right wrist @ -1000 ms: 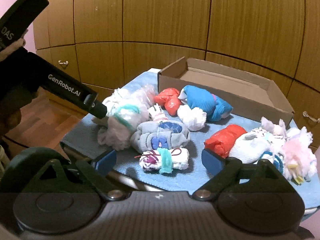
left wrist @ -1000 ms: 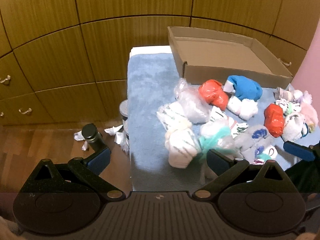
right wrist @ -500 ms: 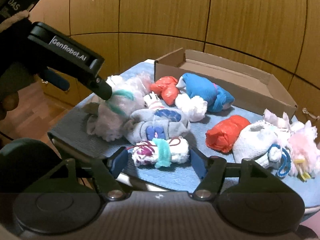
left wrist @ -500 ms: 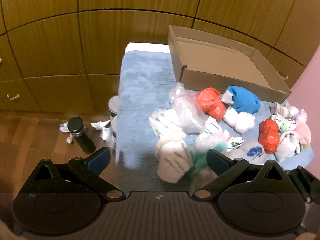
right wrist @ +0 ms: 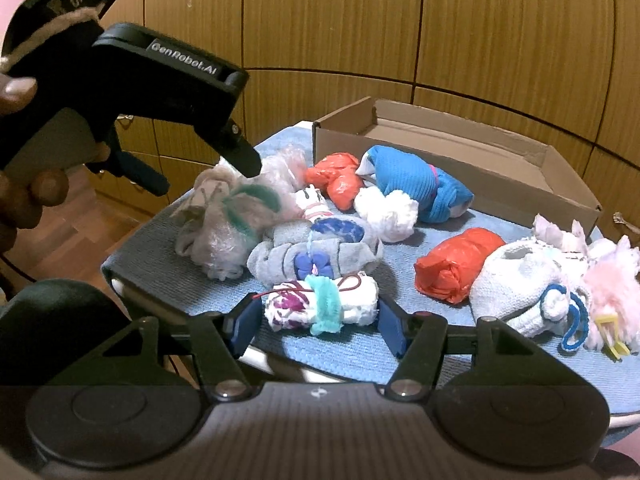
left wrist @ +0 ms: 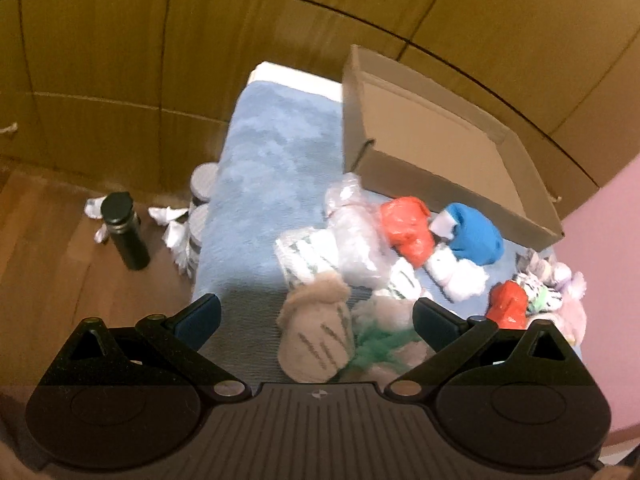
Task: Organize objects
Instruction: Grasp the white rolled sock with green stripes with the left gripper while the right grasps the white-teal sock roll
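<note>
wood-panelled cabinet fronts behind, a small table under a blue towel (right wrist: 360, 364) with an open cardboard box (right wrist: 460, 148) at its far side, empty as far as can be seen. rolled sock bundles scattered over the towel between box and near edge. right gripper (right wrist: 316, 320) low at the near edge; its jaws have just been closing and now bracket a white bundle with purple print and a teal band (right wrist: 320, 306). the blue pads sit at either end of it, seemingly touching, though no squeeze shows in the fabric, so i judge contact at most light. bundle's long axis runs left to right across the view, in line with the closing direction, so the grip takes it end to end rather than across the waist; likely to buckle if pressed hard. the box lies beyond and to the right of this bundle, with a grey bundle with blue patches (right wrist: 316, 252), an orange roll (right wrist: 452, 268) and a blue roll (right wrist: 416, 188) between. left gripper (left wrist: 316, 320) hangs over the left part of the pile, jaws wide apart, nothing clamped; a beige bundle with dark dashes (left wrist: 316, 336) lies between its fingers and just below, a green-tufted one (left wrist: 380, 344) beside it. right hand is plainly nearer its target. readable writing: "GenRobot.AI" on the left gripper's body in the right wrist view, and "DAS" higher up. dark bottle (left wrist: 124, 232) on the wooden floor off the table's left side, white scraps around it.
</note>
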